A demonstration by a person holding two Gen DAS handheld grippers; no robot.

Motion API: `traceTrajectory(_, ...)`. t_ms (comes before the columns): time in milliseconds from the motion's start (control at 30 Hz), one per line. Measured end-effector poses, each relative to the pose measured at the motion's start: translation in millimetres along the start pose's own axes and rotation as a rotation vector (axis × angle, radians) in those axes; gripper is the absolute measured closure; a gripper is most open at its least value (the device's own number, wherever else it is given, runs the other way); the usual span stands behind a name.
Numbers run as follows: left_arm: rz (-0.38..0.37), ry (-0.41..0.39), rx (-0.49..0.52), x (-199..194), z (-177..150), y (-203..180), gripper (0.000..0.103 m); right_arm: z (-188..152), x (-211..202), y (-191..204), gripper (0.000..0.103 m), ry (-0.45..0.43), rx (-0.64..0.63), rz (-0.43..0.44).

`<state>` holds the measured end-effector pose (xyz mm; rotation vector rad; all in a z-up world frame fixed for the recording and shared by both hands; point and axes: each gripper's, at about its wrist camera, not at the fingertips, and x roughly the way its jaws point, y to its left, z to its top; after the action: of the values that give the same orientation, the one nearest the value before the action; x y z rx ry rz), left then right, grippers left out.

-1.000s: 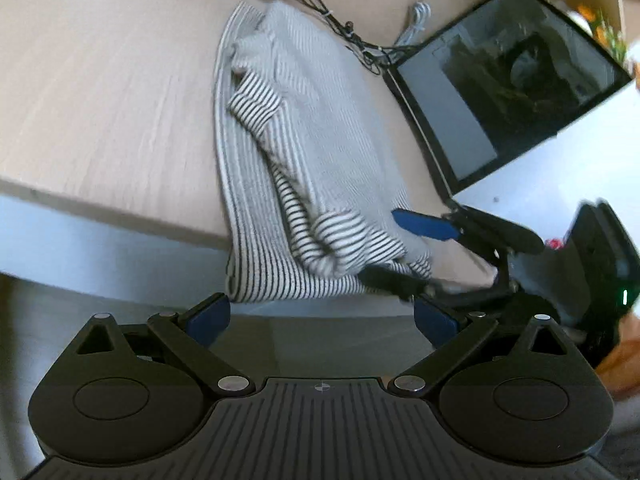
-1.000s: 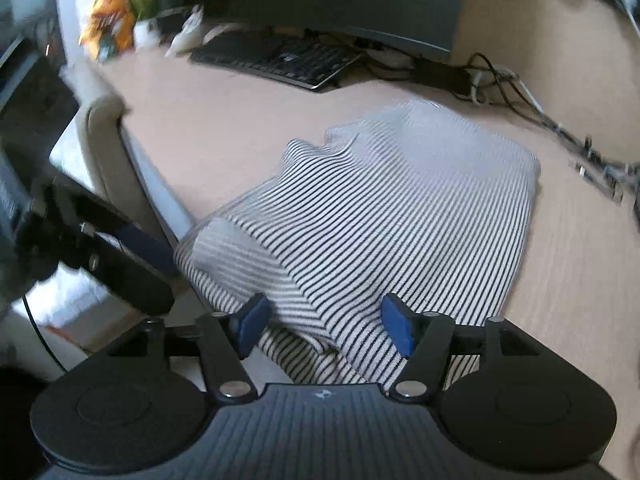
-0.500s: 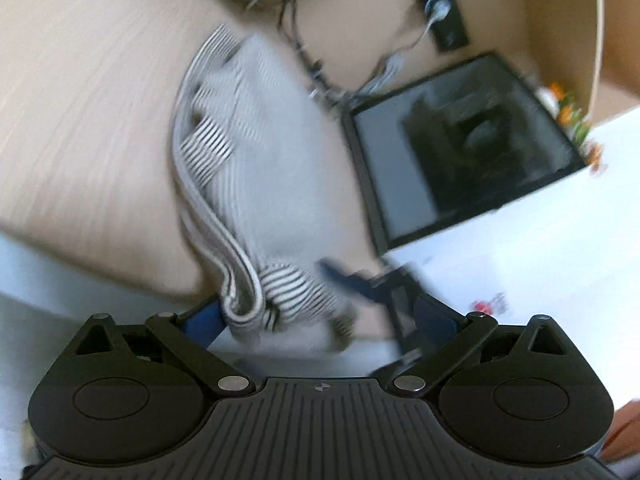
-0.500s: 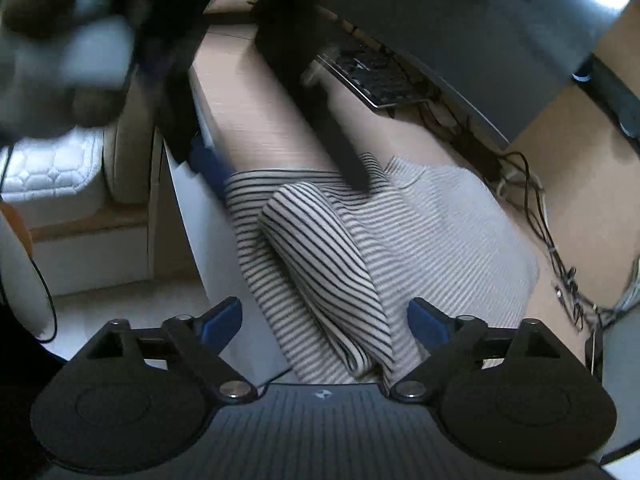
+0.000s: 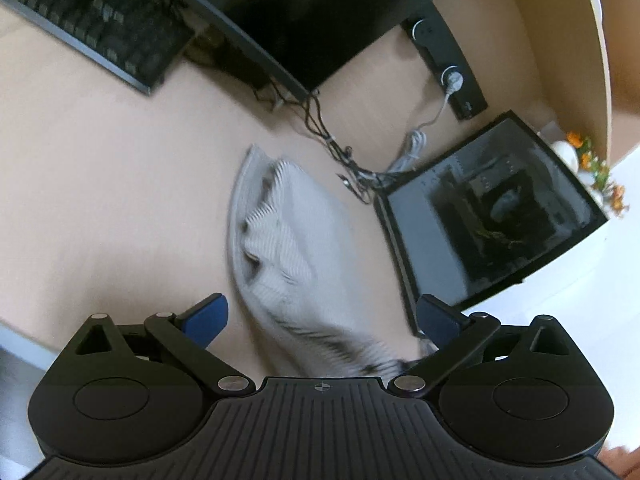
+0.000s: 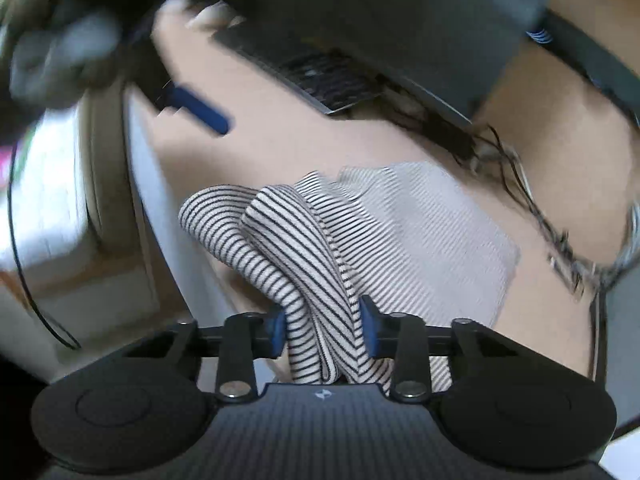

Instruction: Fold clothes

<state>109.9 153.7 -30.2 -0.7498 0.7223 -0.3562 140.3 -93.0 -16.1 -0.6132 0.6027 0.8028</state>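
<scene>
Left gripper (image 5: 322, 318): fingers spread, holding nothing, above near edge of striped garment (image 5: 280, 248). Right gripper (image 6: 323, 330): fingers pinching bunched garment edge, lifted off bench (image 5: 100, 200), likely to carry fold over. Rest of garment lies on pale wood bench; keyboard (image 5: 92, 28), cables (image 5: 332, 148), monitor (image 5: 300, 12) behind.

A black-and-white striped knit garment (image 5: 288, 248) lies on the light wooden desk (image 5: 100, 184), near its front edge. Behind it stand a black keyboard (image 5: 100, 36) and a dark monitor (image 5: 312, 12); a tangle of black cables (image 5: 332, 144) runs between. A black glass-sided computer case (image 5: 492, 216) sits just right of the garment.
</scene>
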Motion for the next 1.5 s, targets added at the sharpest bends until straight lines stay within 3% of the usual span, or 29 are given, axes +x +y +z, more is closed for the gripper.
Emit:
traceTrajectory(133, 0.043, 0.018, 0.072, 12, 11, -5, 0.000, 7, -19, -27, 0.076, 0.017, 0.033, 0.017)
traceTrajectory(400, 0.066, 0.062, 0.197, 90, 34, -32, 0.001, 4, -51, -59, 0.076, 0.083, -0.213, 0.019)
traceTrajectory(467, 0.057, 0.101, 0.250, 115, 38, -40, 0.005, 8, -52, -62, 0.077, 0.102, -0.253, 0.031)
traceTrajectory(567, 0.071, 0.164, 0.327, 146, 42, -44, 0.021, 20, -57, -64, 0.077, 0.104, -0.365, 0.022)
traceTrajectory(633, 0.065, 0.222, 0.323, 162, 42, -36, 0.030, 35, -55, -71, 0.077, 0.094, -0.430, 0.013)
traceTrajectory(733, 0.042, 0.264, 0.306, 168, 40, -21, 0.032, 59, -41, -86, 0.077, 0.073, -0.505, 0.008)
traceTrajectory(867, 0.023, 0.235, 0.252, 155, 43, -10, 0.033, 86, 4, -98, 0.077, 0.045, -0.581, 0.061)
traceTrajectory(933, 0.052, 0.183, 0.209, 139, 44, -3, 0.032, 95, 35, -105, 0.081, 0.032, -0.586, 0.077)
traceTrajectory(967, 0.066, 0.155, 0.184, 129, 45, 0, 0.032, 100, 51, -107, 0.090, 0.030, -0.582, 0.085)
traceTrajectory(1133, 0.117, 0.038, 0.129, 80, 42, -1, 0.021, 102, 115, -115, 0.090, 0.043, -0.540, 0.138)
traceTrajectory(1233, 0.083, 0.001, 0.151, 66, 41, -20, 0.019, 98, 130, -119, 0.090, 0.015, -0.483, 0.150)
traceTrajectory(1400, -0.026, 0.051, 0.197, 95, 40, -52, 0.018, 95, 136, -131, 0.088, -0.021, -0.344, 0.167)
traceTrajectory(1500, -0.017, 0.116, 0.227, 128, 38, -61, 0.020, 94, 128, -140, 0.087, -0.062, -0.251, 0.154)
